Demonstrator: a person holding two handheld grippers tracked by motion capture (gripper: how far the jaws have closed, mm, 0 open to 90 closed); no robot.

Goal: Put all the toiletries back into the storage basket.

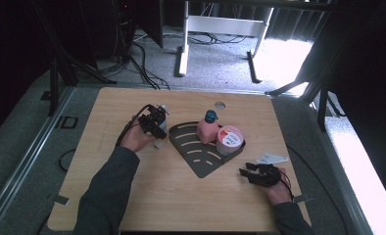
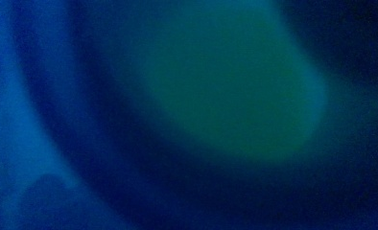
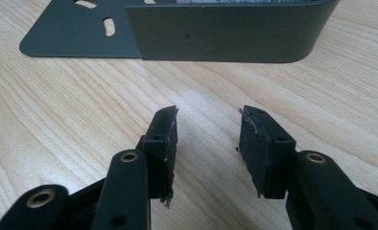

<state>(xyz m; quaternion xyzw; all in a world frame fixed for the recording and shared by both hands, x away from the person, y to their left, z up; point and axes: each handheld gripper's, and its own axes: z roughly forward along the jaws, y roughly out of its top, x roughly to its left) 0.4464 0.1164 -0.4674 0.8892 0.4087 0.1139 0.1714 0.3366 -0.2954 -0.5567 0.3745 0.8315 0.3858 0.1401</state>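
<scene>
My left gripper (image 1: 157,128) is held upright at the left of the table, up against a pale bottle (image 1: 162,117) with a grey cap. From above I cannot see whether its pads press on the bottle. In the left gripper view a blurred blue-green surface (image 2: 235,86) sits very close to the lens. My right gripper (image 1: 245,171) lies low over the table near the front right, and in the right gripper view it (image 3: 208,125) stands open with only bare wood between its pads. It points at the outer wall of a dark grey slotted tray (image 3: 225,33).
The corner-shaped tray (image 1: 196,154) lies mid-table and holds a pink bottle with a blue cap (image 1: 208,130) and a round tub with a red and white lid (image 1: 229,138). A white flat piece (image 1: 272,158) lies right of the tray. A small hole (image 1: 220,105) is at the table's far edge.
</scene>
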